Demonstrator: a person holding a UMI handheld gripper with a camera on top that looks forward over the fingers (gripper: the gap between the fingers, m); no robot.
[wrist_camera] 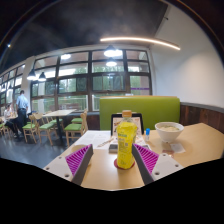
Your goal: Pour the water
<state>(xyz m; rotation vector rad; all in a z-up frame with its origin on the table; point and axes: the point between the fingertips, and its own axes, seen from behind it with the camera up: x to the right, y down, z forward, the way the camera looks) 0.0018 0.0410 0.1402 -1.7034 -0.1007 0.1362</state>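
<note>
The gripper [113,160] stands wide open, ribbed purple pads [80,158] apart, gripping nothing. Between its fingers, on the smooth pale table [195,145], a tall translucent yellow bottle [126,142] stands upright. Further right sits a round white bowl [169,129].

No readable text, brand, number or sign anywhere. The clear plastic bottle of yellow liquid [126,144] has a label band, but its print is too small to make out. The dark flat item on the table beside it [113,148] shows no legible marking either
</note>
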